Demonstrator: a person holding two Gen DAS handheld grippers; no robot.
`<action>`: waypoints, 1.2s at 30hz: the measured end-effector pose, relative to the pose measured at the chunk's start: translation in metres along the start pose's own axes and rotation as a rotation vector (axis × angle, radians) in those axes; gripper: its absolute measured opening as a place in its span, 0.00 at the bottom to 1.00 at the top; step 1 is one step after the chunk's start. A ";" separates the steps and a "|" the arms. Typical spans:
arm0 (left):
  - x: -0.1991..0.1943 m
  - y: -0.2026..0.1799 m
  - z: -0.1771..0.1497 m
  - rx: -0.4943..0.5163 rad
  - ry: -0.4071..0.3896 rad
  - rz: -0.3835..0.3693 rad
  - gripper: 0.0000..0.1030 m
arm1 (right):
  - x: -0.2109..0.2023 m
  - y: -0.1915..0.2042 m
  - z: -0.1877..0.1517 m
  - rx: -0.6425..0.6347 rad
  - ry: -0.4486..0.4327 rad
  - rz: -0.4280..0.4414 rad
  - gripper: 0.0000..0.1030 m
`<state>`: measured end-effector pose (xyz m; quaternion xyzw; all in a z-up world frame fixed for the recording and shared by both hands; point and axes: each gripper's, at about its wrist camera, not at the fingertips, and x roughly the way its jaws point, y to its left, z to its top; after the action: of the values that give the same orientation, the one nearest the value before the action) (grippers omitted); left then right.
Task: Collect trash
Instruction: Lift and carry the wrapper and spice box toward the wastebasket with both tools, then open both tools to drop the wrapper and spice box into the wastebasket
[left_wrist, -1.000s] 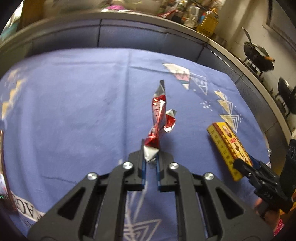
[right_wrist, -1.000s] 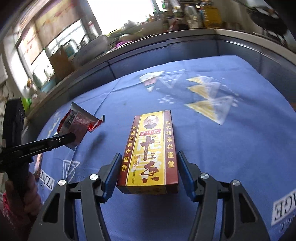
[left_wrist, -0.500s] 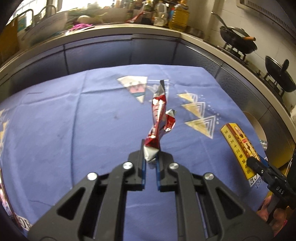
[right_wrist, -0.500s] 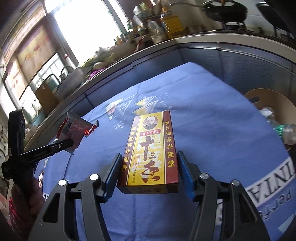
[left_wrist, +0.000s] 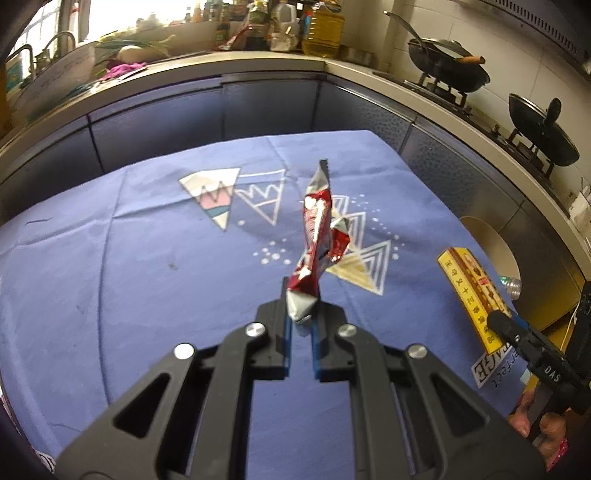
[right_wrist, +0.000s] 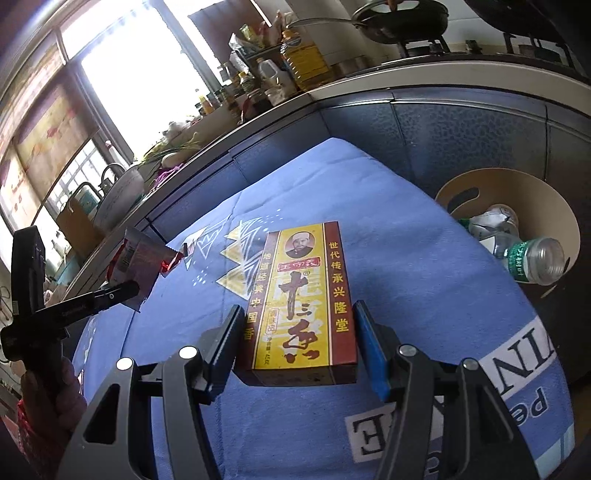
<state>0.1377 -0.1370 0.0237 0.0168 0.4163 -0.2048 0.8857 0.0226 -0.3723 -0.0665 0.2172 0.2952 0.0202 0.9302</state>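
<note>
Trash halfway collected: wrapper (left_wrist: 317, 236) pinched in left claw (left_wrist: 301, 325), box (right_wrist: 303, 302) clamped in right claw (right_wrist: 299, 347), both hanging above desk (left_wrist: 129, 258), nearing bin (right_wrist: 509, 192) beside desk; dropping remaining.

Left gripper (left_wrist: 301, 334): black linkage frame; silver round screws; blue finger pads (left_wrist: 287, 345); right gripper (right_wrist: 299, 347): same black build, blue pads, white "DAS" lettering; red patterned cuffs at both wrists.
</note>
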 end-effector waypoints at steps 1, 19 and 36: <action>0.001 -0.002 0.001 0.003 0.003 -0.004 0.08 | 0.000 -0.002 0.000 0.004 -0.002 0.000 0.56; 0.037 -0.099 0.017 0.153 0.065 -0.115 0.08 | -0.025 -0.053 0.015 0.090 -0.077 -0.050 0.56; 0.119 -0.279 0.048 0.412 0.173 -0.284 0.08 | -0.049 -0.194 0.060 0.331 -0.125 -0.137 0.57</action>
<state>0.1357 -0.4437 0.0055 0.1556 0.4382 -0.4051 0.7872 -0.0017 -0.5793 -0.0766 0.3473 0.2505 -0.1056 0.8975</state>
